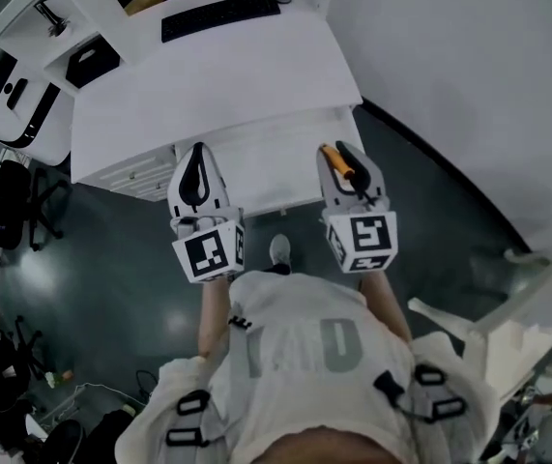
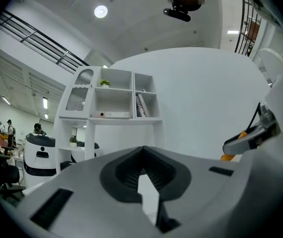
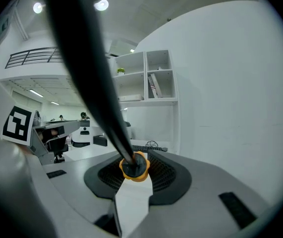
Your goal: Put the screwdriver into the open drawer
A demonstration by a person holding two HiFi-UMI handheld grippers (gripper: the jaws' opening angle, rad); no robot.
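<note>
Screwdriver [image 1: 334, 159], pinched in right gripper [image 3: 134, 175]
Long axis along the jaws, orange end toward open drawer [image 1: 266, 177]; left gripper [image 2: 142, 171] closed, empty.

Floor [image 1: 111, 288]: dark, glossy grey-green; lower left of the head view.
Wall [image 1: 469, 85]: plain white and curved; right of the head view.
Desk [image 1: 227, 75]: white; upper centre, bearing a black keyboard [image 1: 219, 15].
Office chair [image 1: 10, 206]: black; left edge of the head view.
Shelf unit [image 2: 114, 100]: white, open compartments; centre left of the left gripper view.
Ceiling lamp [image 2: 100, 11]: round, lit; upper left of the left gripper view.
</note>
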